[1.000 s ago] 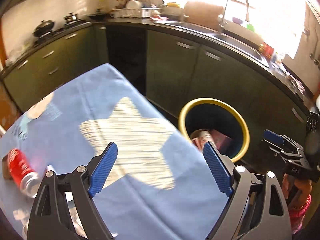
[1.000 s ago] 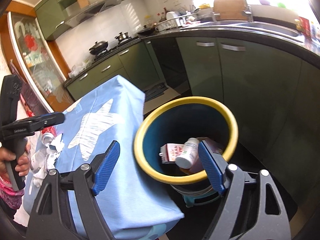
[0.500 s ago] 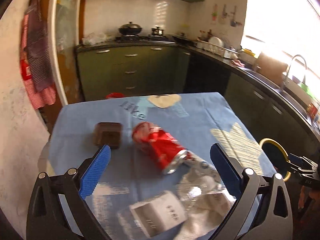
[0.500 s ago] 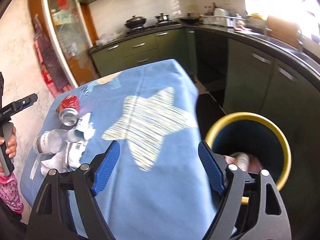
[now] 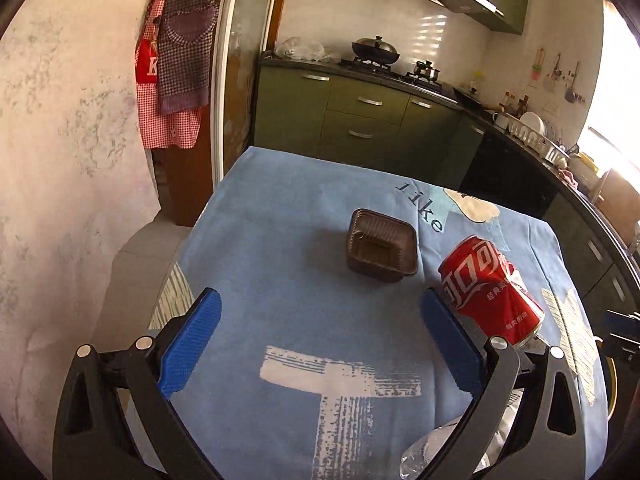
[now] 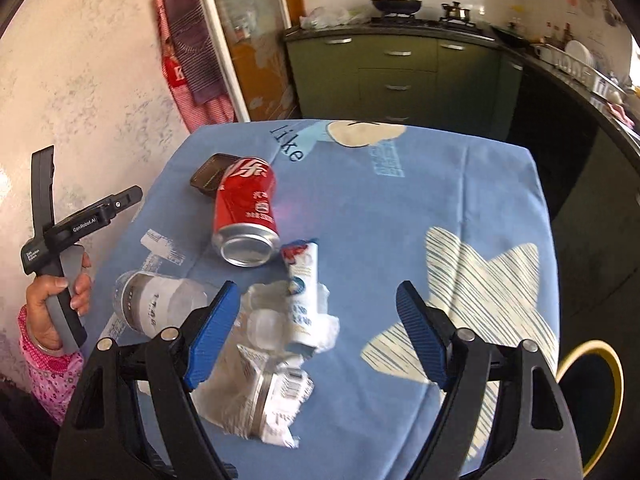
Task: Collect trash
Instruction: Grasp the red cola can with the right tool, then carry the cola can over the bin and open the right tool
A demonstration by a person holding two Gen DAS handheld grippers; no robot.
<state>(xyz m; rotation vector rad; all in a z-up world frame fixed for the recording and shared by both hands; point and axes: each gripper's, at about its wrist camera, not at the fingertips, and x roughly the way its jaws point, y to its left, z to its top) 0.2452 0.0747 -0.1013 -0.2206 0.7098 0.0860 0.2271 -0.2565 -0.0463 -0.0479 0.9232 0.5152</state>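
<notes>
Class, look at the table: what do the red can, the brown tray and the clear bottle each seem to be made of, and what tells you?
Red can: thin metal, probably aluminium; painted glossy red, with a bare silvery end and a dented side.
Brown tray: thin moulded plastic, it seems; semi-glossy, with ribbed walls.
Clear bottle: transparent plastic, likely; you see through it, and a printed label wraps it.
</notes>
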